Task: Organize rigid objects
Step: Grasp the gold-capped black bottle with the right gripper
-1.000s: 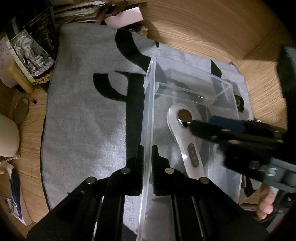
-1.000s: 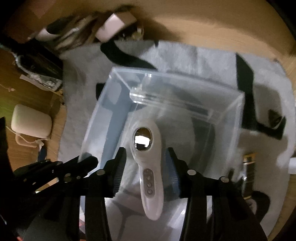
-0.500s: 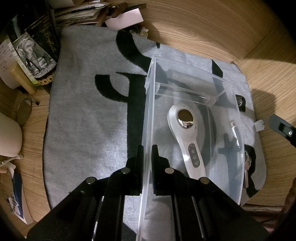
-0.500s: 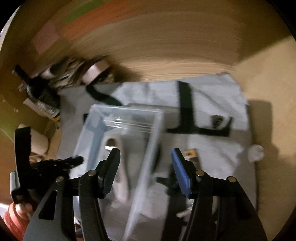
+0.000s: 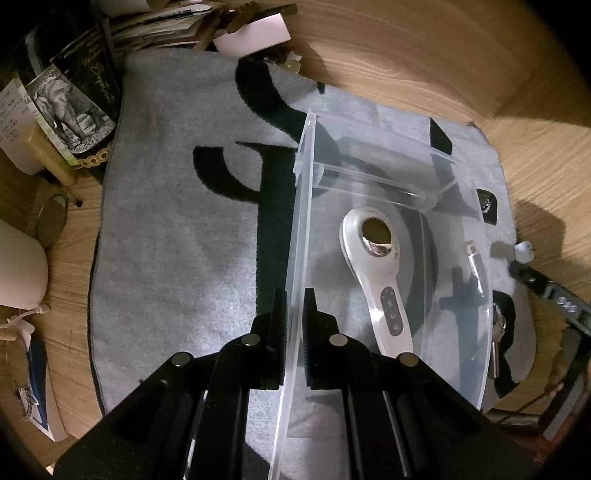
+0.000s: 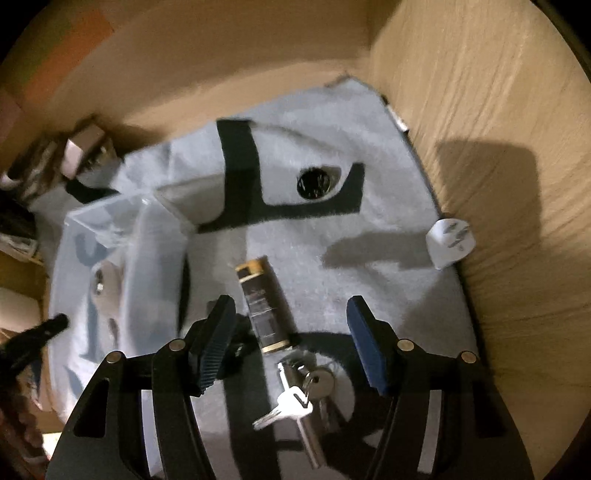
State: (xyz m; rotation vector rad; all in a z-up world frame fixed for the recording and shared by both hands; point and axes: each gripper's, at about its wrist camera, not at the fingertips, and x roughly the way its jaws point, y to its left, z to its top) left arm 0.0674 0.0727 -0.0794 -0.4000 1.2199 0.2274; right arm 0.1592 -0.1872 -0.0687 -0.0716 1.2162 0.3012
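My left gripper [image 5: 293, 321] is shut on the left wall of a clear plastic box [image 5: 295, 258] that stands on a grey towel [image 5: 177, 240]. A white handheld device [image 5: 373, 269] lies inside the box. My right gripper [image 6: 291, 339] is open and empty, above a dark cylinder with gold ends [image 6: 260, 306] and a bunch of silver keys [image 6: 299, 398] on the towel right of the box. A white plug adapter [image 6: 447, 242] and a dark round object [image 6: 314, 182] lie farther off. The box [image 6: 107, 236] shows blurred at left.
Papers, a printed box with an elephant picture [image 5: 70, 110] and a pink card [image 5: 251, 35] crowd the far left of the wooden surface. A white rounded object [image 5: 18, 273] sits at the left edge. A wooden wall [image 6: 498, 147] rises on the right.
My right gripper has let go of the white device inside the box, risen out and swung right over the cylinder and keys. My left gripper has kept its hold on the box wall.
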